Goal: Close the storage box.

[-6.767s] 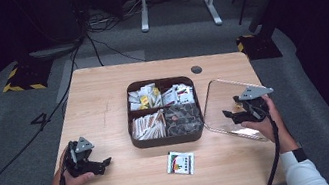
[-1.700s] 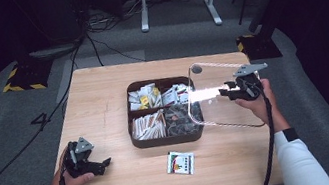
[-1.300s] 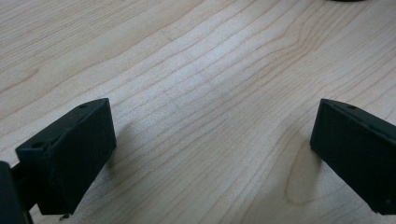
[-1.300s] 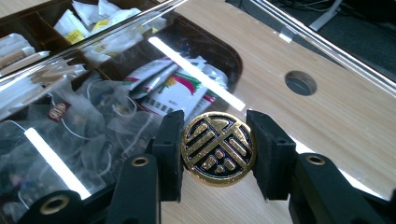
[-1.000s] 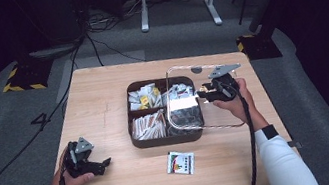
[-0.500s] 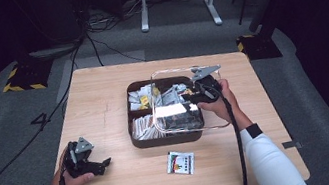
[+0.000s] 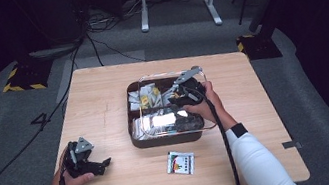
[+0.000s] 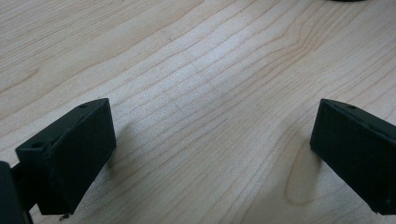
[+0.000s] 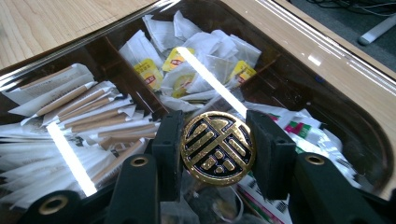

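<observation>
Pale wooden table (image 7: 103,102) on grey carpet; right gripper (image 9: 217,147) clamped on gold-patterned round lid knob (image 9: 218,147); left gripper (image 8: 210,154) wide open, empty.

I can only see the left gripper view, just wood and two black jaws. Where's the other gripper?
Observer: The right gripper is over the brown box, holding its clear lid.
Operator: Which bit is it pinching?
Observer: A round black-and-gold knob on the lid, squeezed between its jaws.
Operator: What's in the box?
Observer: Tea bags and paper stick packets, in separate compartments.
</observation>
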`<state>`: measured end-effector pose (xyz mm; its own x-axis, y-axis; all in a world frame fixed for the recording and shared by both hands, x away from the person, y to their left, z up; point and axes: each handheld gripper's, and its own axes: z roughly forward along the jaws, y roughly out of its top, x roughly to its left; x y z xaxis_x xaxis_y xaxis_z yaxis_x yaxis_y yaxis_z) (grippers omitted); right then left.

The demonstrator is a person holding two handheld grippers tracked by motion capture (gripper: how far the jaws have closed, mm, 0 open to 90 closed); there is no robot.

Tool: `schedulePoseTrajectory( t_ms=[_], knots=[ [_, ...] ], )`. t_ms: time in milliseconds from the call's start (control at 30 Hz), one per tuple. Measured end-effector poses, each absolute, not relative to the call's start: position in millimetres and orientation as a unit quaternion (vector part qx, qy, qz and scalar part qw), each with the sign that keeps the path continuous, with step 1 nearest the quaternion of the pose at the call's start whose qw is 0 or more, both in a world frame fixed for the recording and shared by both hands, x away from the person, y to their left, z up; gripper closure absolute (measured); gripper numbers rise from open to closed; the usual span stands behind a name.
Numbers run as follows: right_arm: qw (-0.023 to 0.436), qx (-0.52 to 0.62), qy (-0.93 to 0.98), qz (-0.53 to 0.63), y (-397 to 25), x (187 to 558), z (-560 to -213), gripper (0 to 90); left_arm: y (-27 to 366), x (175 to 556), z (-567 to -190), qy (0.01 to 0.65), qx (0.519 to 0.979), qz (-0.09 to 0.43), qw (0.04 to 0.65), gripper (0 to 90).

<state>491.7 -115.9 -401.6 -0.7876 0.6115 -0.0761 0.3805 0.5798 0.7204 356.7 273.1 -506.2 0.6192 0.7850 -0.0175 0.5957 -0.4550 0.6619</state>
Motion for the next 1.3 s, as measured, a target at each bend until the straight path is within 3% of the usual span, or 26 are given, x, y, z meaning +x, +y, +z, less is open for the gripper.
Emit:
schedulePoseTrajectory(
  t_ms=[767,1300],
  knots=[
    [0.146,0.288,0.879,0.352,-76.8,501.5,-425.7,59.4,273.1,356.6,-506.2,0.411,0.84,0.147,0.322,0.5],
    [0.137,0.289,0.881,0.348,-75.6,506.2,-432.2,59.3,273.1,356.6,-506.2,0.411,0.84,0.147,0.322,0.5]
  ],
)
